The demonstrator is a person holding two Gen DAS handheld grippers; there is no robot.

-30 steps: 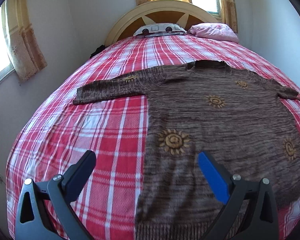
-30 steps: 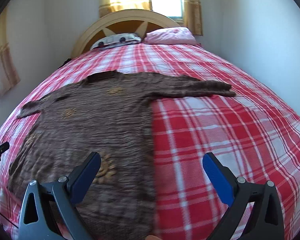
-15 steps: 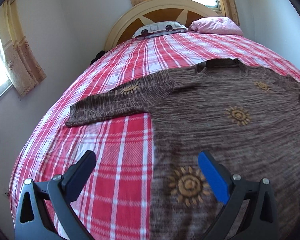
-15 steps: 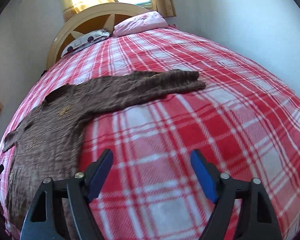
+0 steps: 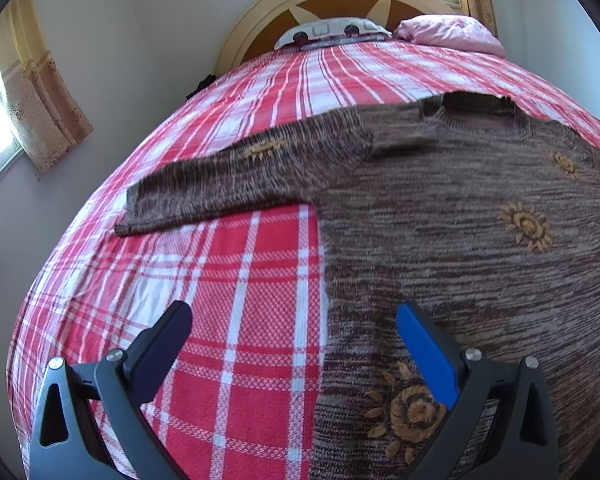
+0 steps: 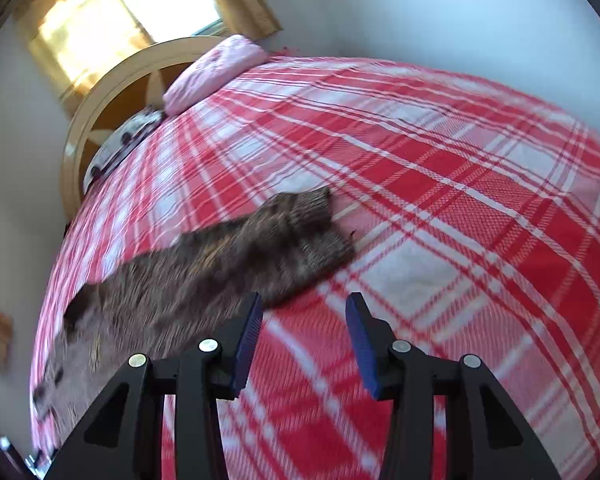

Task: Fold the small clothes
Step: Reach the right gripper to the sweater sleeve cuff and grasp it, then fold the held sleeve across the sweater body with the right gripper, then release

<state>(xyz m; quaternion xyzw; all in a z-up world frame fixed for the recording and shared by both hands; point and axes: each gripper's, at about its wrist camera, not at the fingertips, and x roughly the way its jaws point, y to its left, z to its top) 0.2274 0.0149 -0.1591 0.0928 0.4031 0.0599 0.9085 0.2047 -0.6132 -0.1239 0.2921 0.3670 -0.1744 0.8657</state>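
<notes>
Left wrist view, nearest first: the left gripper [image 5: 294, 330] hangs low over the bed with its two fingers spread wide and nothing between them, one dark finger over the red and white checked bedspread [image 5: 236, 300], the blue-padded finger over the lower side edge of a brown knitted sweater [image 5: 460, 220]. That sweater lies flat and face up on the bed, stitched with golden sun motifs, its body filling the right of this view and one sleeve [image 5: 236, 184] stretched out sideways toward the wall with the curtained window. Farther on are its neckline, then a patterned pillow [image 5: 332, 34] and a pink pillow [image 5: 452, 34] against the rounded headboard [image 5: 340, 0]. From the right wrist view, which is motion-blurred, the right gripper [image 6: 304, 324] also holds nothing, its blue pads parted by a moderate gap above the bedspread, just short of the other sleeve's cuff [image 6: 312, 228], which points toward the bed's far side. By the look of it, the knit is soft, limp and fairly light, likely to stretch and sag when lifted and to drag slightly on the cloth beneath. A sensible hold seems to be a pinch at each cuff or shoulder seam, taking both layers. No containers are visible anywhere.
</notes>
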